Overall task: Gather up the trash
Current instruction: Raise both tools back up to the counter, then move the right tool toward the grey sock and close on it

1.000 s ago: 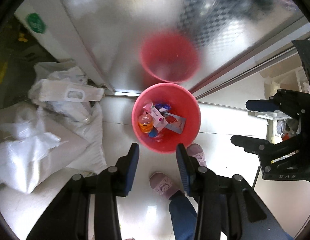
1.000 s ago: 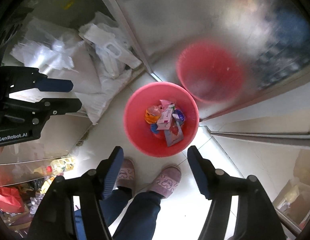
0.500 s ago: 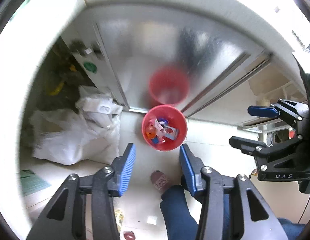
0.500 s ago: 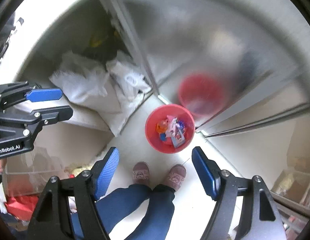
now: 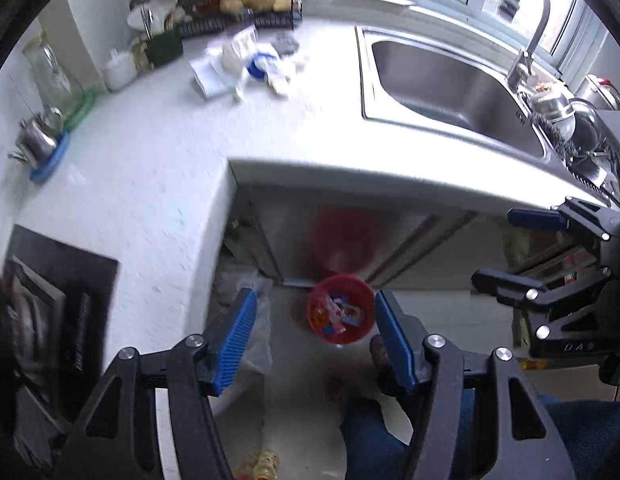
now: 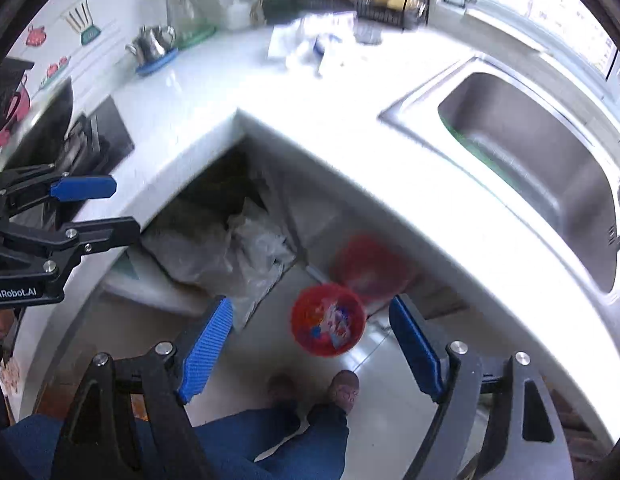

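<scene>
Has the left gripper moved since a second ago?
Yes. The left gripper has risen: the red bin on the floor looks far smaller between its open, empty jaws, which have just been opening, and the countertop now shows.

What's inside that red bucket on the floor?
The red bucket holds a jumble of small colourful wrappers and packets, in pink, blue, orange and white. The picture is too blurred to name each one, and the top pieces cover whatever lies beneath, so the bucket's bottom cannot be seen.

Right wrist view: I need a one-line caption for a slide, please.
Open right gripper above a red bin of trash on the floor, white counter and steel sink beyond.
</scene>
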Demonstrator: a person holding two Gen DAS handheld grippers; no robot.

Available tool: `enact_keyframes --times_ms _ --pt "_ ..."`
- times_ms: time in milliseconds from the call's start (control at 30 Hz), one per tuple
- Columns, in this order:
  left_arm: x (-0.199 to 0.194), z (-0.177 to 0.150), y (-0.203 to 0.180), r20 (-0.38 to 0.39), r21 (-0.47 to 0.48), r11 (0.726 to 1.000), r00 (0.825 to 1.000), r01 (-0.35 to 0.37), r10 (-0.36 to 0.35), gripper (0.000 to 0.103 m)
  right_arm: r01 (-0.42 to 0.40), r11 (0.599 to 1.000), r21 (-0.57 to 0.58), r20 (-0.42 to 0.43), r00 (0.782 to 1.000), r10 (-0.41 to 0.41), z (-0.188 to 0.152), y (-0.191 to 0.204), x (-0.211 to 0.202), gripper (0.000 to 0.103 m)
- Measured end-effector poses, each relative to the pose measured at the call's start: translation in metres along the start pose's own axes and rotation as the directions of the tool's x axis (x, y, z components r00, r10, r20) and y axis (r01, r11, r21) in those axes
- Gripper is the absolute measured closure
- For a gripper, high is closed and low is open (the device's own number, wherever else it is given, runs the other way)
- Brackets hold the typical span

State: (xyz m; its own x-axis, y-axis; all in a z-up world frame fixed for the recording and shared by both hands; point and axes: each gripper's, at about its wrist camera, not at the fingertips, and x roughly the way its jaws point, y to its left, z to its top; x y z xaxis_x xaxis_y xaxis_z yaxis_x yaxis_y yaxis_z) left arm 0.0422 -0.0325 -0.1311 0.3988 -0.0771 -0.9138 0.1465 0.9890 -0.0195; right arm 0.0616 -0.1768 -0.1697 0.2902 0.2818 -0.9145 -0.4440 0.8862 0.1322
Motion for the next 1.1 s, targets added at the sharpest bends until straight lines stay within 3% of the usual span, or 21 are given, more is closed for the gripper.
enact_keyframes --times_ms 267,500,600,667,800,1033,1100 --pt "-0.015 0.033 0.019 0.051 -0.046 0.999 0.998 0.023 -0.021 0.044 0.021 1.0 0.021 0.074 0.997 -0.023 0.032 -0.015 -0.025 0.019" --pt "-0.02 0.071 0.036 0.086 -0.112 0.993 0.996 -0.03 0.039 0.042 -0.021 1.0 0.005 0.094 0.995 0.02 0.069 -0.037 -0.024 0.018" --pt "-0.016 0.094 0.044 0.095 -0.168 0.985 0.994 -0.028 0.044 0.035 -0.048 0.998 -0.028 0.09 0.995 0.05 0.1 -0.052 -0.016 0.018" --pt "-0.014 0.108 0.047 0.09 -0.196 0.979 0.993 -0.052 0.071 0.035 -0.058 0.997 -0.051 0.087 0.994 0.062 0.121 -0.06 -0.011 0.018" --pt "-0.003 0.135 0.05 0.057 -0.259 0.959 0.989 -0.119 0.138 0.024 -0.081 0.991 -0.102 0.076 0.993 0.089 0.168 -0.081 0.004 0.018" --pt "0.017 0.17 0.05 0.021 -0.365 0.923 0.99 -0.12 0.137 0.024 -0.131 0.976 -0.174 0.02 0.99 0.136 0.228 -0.108 0.037 0.018" --pt "0.022 0.176 0.049 0.016 -0.381 0.917 0.991 -0.118 0.134 0.016 -0.137 0.972 -0.192 0.003 0.99 0.14 0.241 -0.111 0.049 0.018"
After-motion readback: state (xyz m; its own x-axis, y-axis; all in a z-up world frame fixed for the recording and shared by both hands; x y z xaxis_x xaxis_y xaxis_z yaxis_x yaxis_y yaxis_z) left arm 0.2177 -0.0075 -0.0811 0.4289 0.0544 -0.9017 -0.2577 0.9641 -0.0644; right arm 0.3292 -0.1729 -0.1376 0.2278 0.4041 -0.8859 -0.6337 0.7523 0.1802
